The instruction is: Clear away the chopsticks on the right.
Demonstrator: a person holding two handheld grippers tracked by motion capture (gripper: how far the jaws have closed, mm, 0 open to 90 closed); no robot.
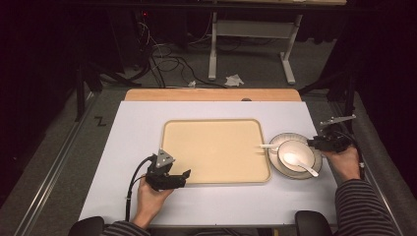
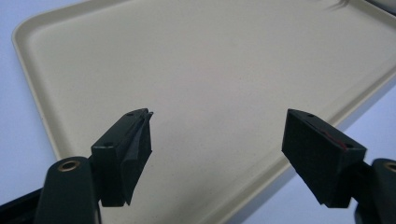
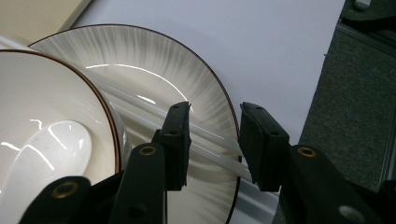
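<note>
A beige tray (image 1: 216, 121) (image 2: 187, 60) lies in the middle of the white table. My left gripper (image 1: 185, 175) (image 2: 219, 116) hovers over the tray's near left corner, open with nothing between its fingers. To the tray's right sits a grey-streaked plate (image 1: 277, 140) (image 3: 154, 60). It carries a white bowl (image 1: 295, 149) (image 3: 42, 93) with a white spoon (image 1: 302, 164) (image 3: 51, 149) in it. White chopsticks (image 1: 268, 146) (image 3: 210, 147) lie across the plate. My right gripper (image 1: 319, 143) (image 3: 215, 112) is at the plate's right rim, open, with the chopsticks' ends lying between its fingers.
The table (image 1: 137, 137) ends just right of the plate, with grey carpet (image 3: 355, 93) below. A wooden strip (image 1: 211, 94) runs along the far edge. Beyond it are loose cables (image 1: 167, 64) and another table's legs (image 1: 212, 49) on the floor.
</note>
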